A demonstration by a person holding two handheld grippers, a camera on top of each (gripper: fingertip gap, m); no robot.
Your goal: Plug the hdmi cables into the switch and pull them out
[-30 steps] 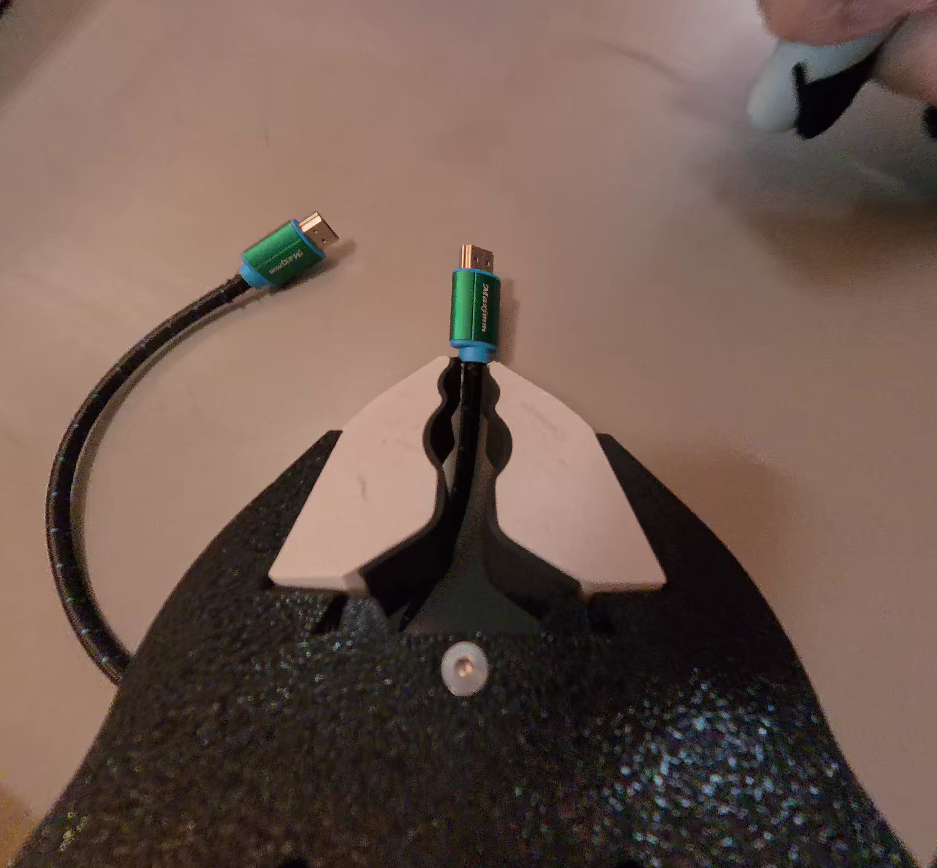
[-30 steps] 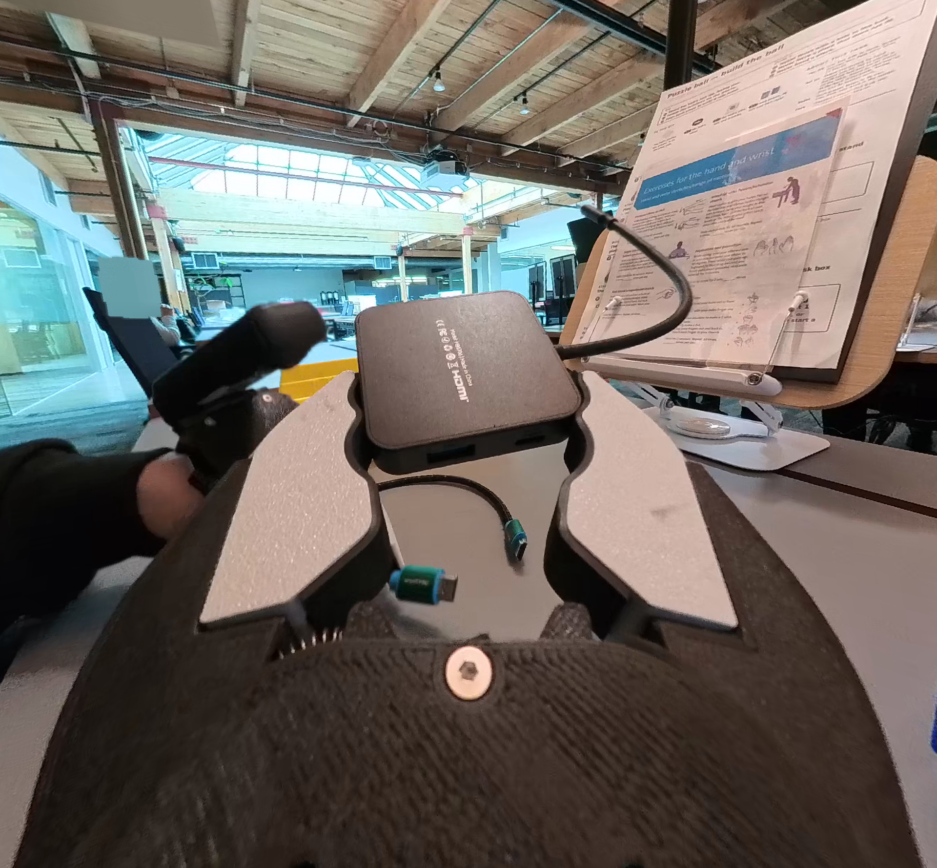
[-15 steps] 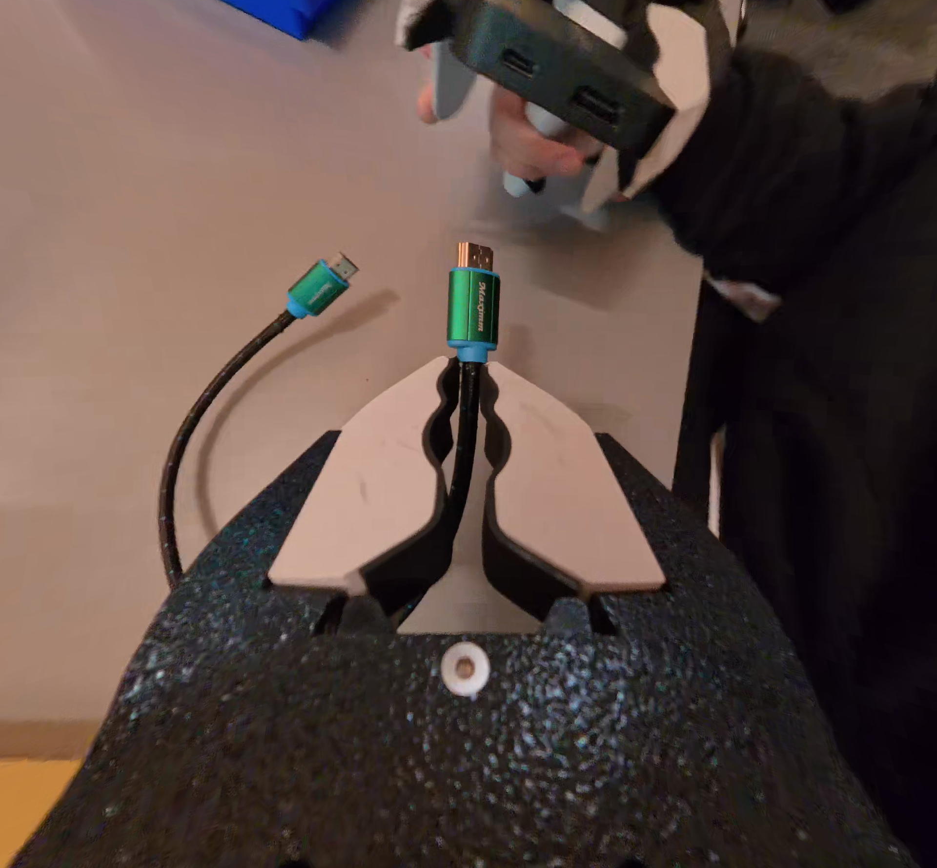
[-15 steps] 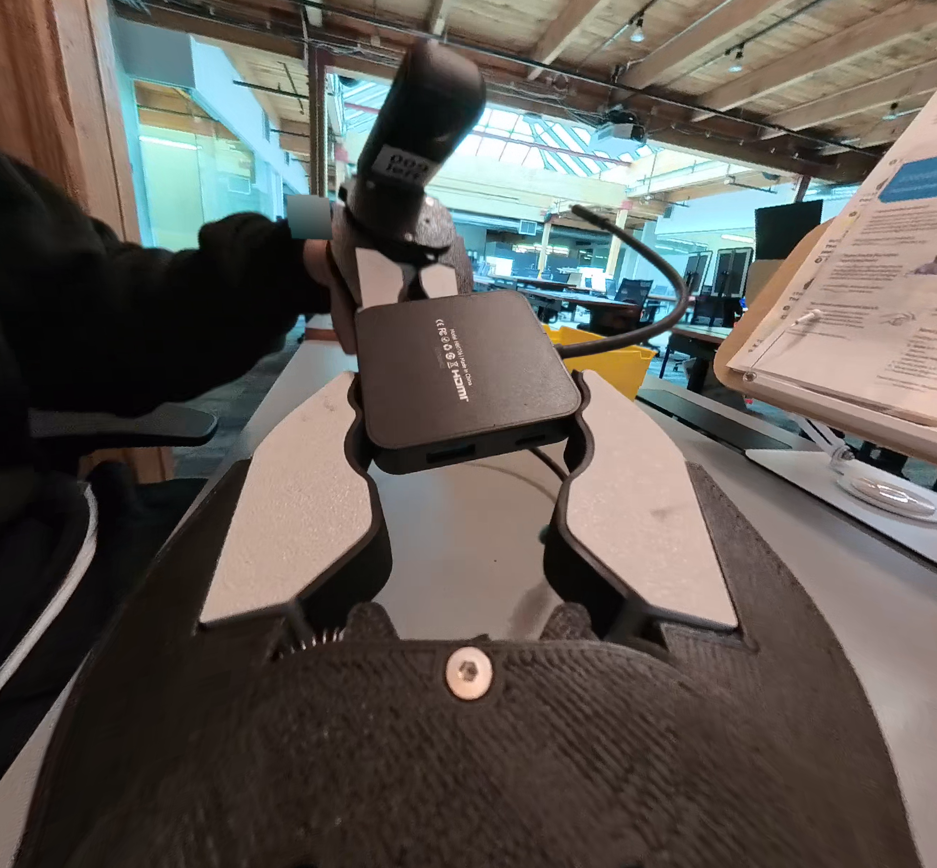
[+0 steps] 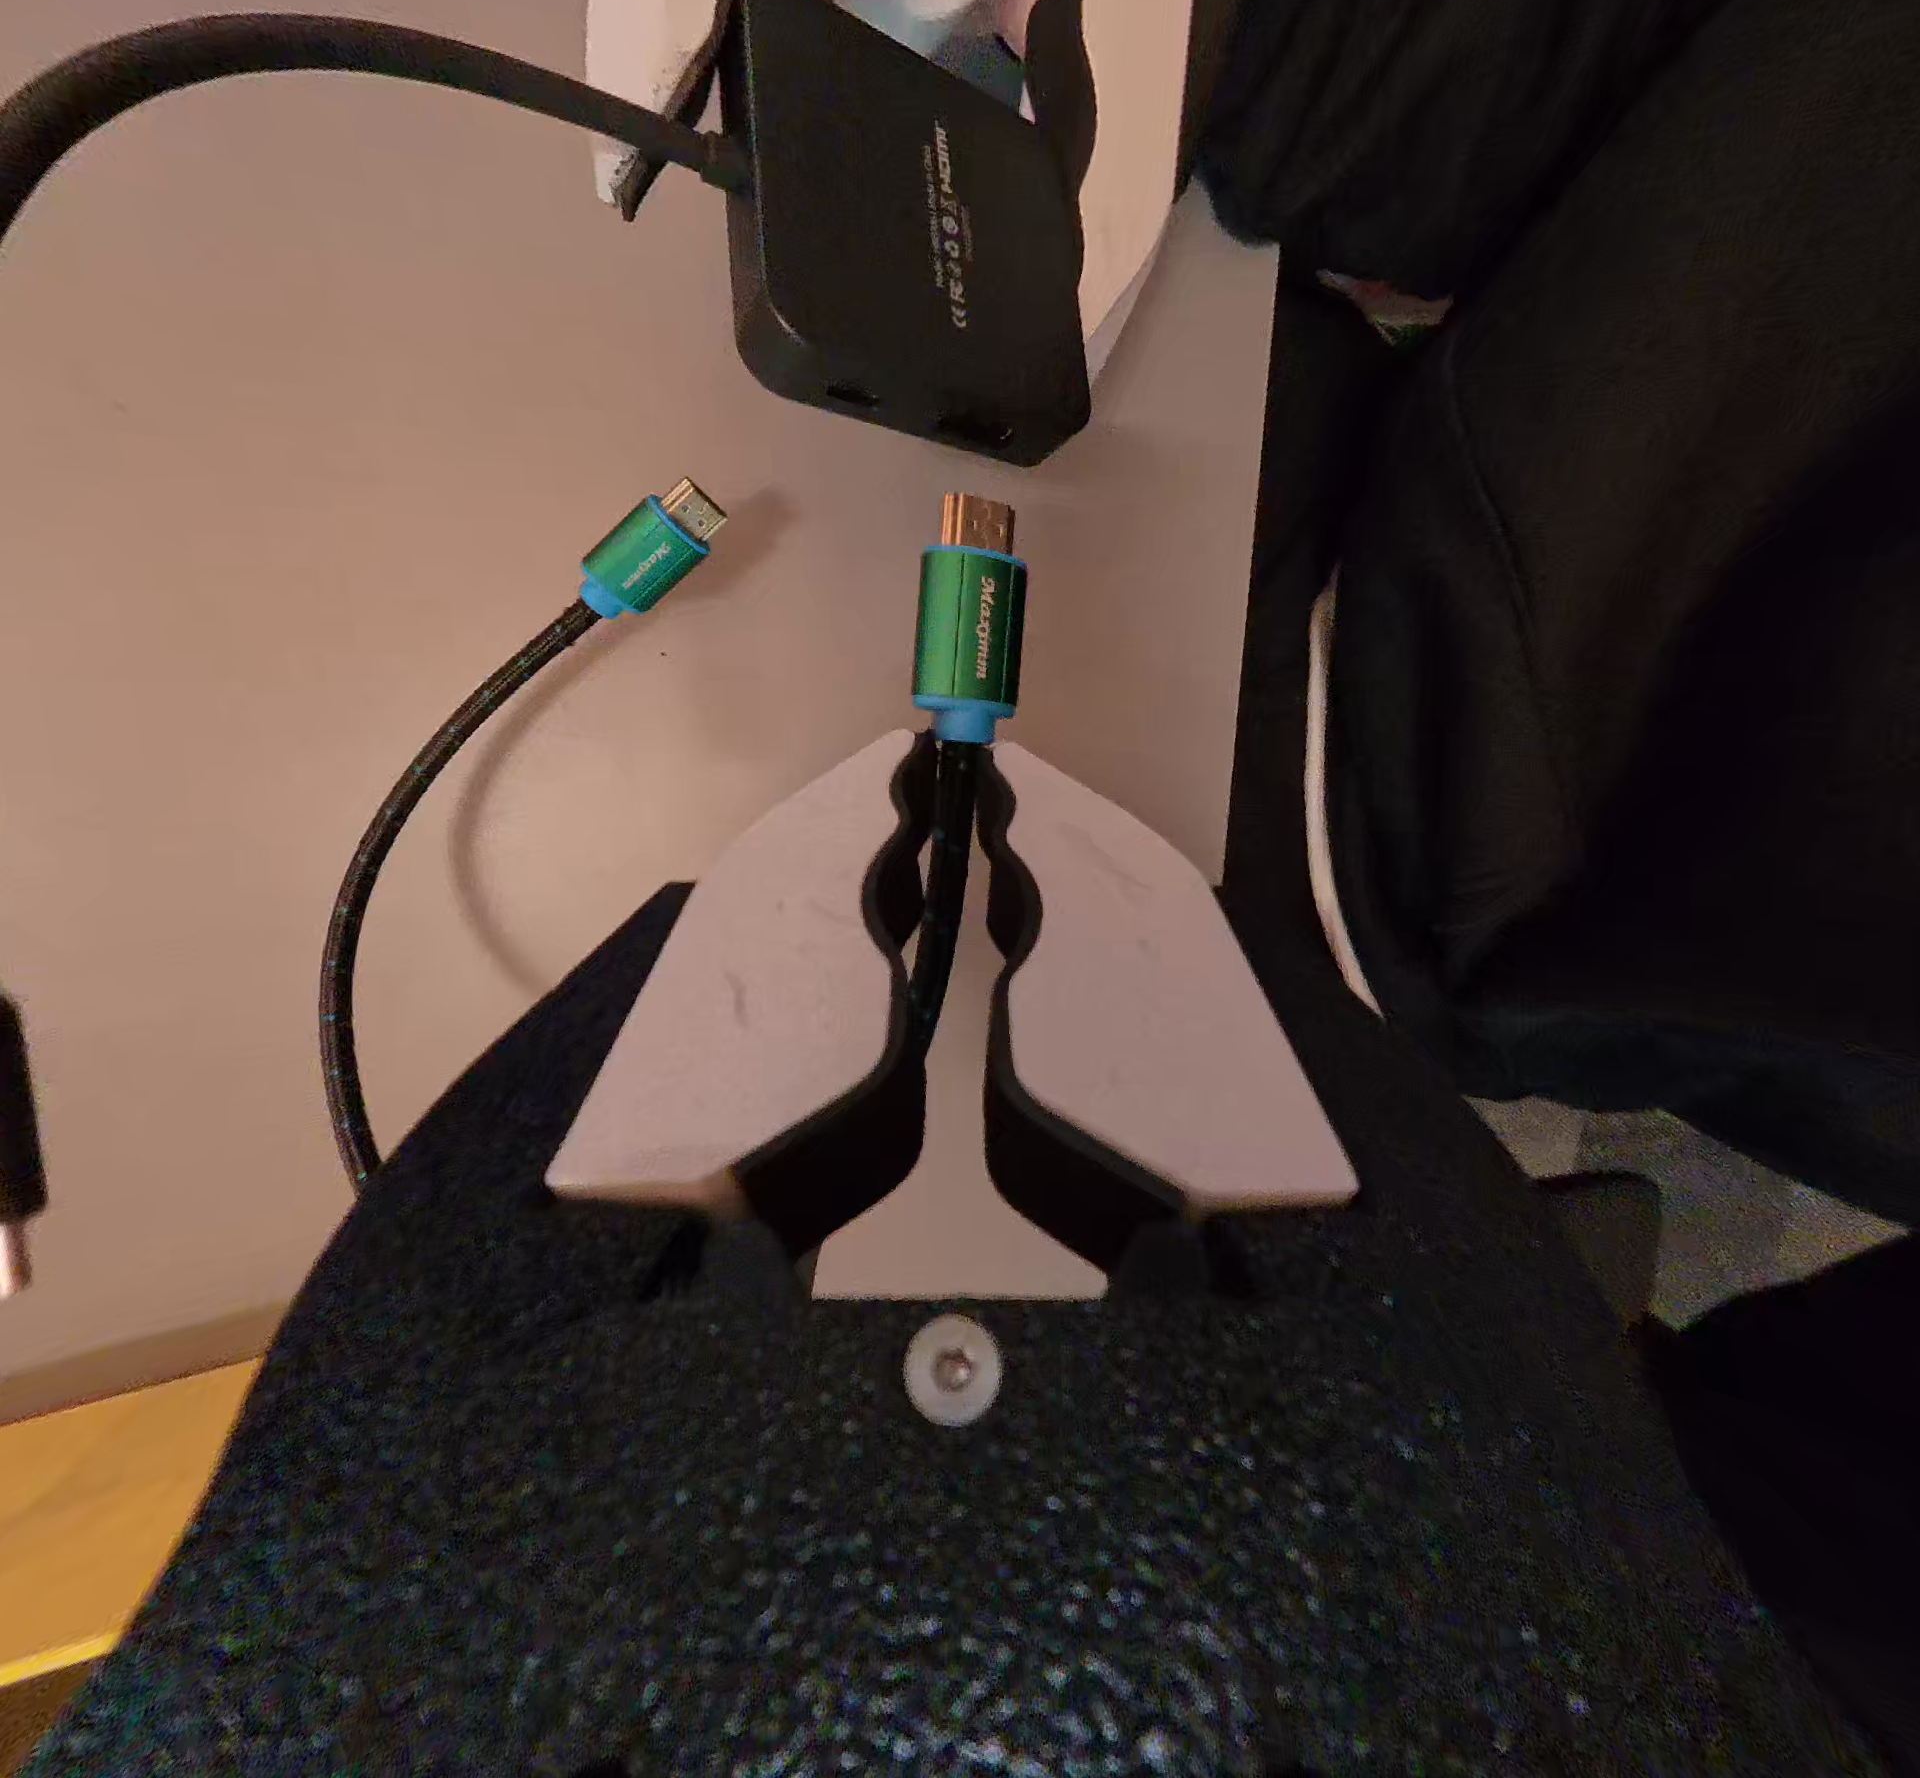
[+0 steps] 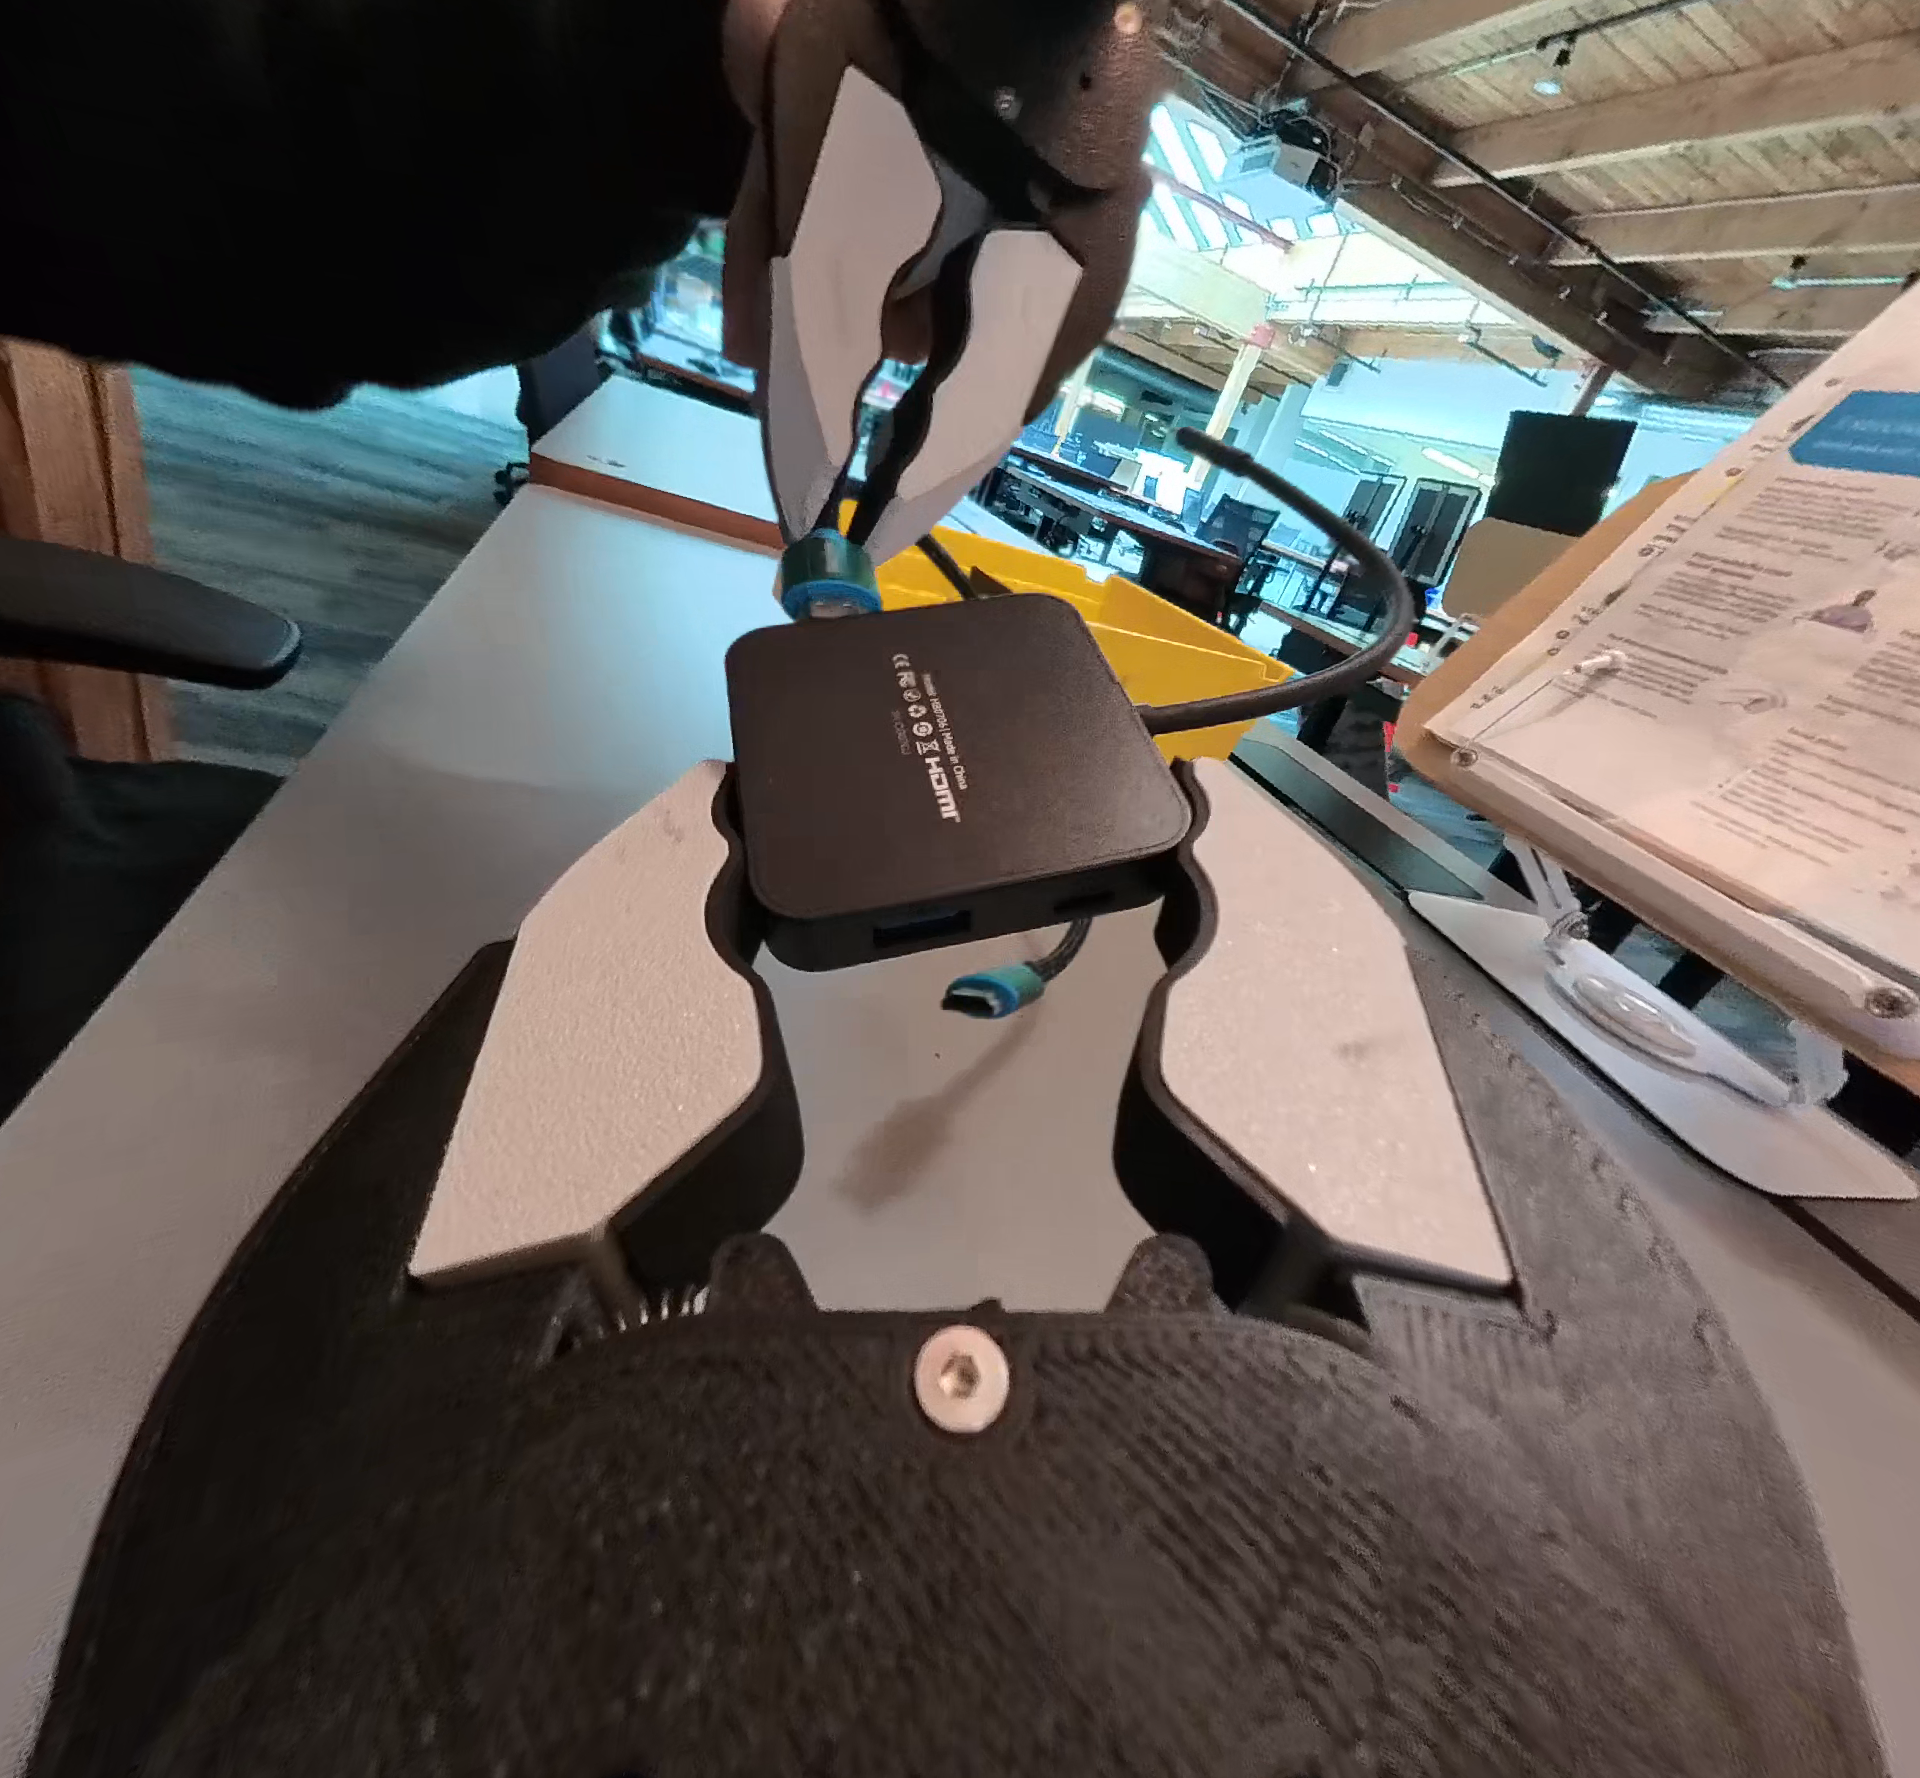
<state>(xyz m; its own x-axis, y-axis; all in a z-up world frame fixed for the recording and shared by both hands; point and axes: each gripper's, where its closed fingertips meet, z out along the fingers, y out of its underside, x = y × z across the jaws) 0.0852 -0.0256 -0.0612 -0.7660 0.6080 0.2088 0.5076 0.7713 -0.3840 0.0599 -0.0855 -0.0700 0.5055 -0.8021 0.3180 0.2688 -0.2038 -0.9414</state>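
My left gripper [image 5: 951, 752] is shut on the braided cable just behind a green HDMI plug [image 5: 971, 627], which points up at the black switch [image 5: 904, 222]. A small gap separates the plug's gold tip from the switch's port side. My right gripper [image 6: 956, 783] is shut on the switch [image 6: 935, 741], holding it above the table by its sides. In the right wrist view the left gripper [image 6: 847, 523] comes down from above with the plug [image 6: 826, 580] at the switch's far edge. A second green HDMI plug [image 5: 649, 565] lies loose on the table, also seen under the switch [image 6: 997, 990].
The switch's own black cable [image 5: 312, 55] arcs off to the left. A stand with printed pages [image 6: 1714, 689] is at the right, a yellow bin [image 6: 1143, 627] behind the switch. A person's black sleeve [image 5: 1558, 481] fills the right side. A chair armrest [image 6: 135, 606] is beside the table.
The two grippers have swung to face each other. The switch has come close to the held plug's tip, with its port side now facing it. Both grips are unchanged.
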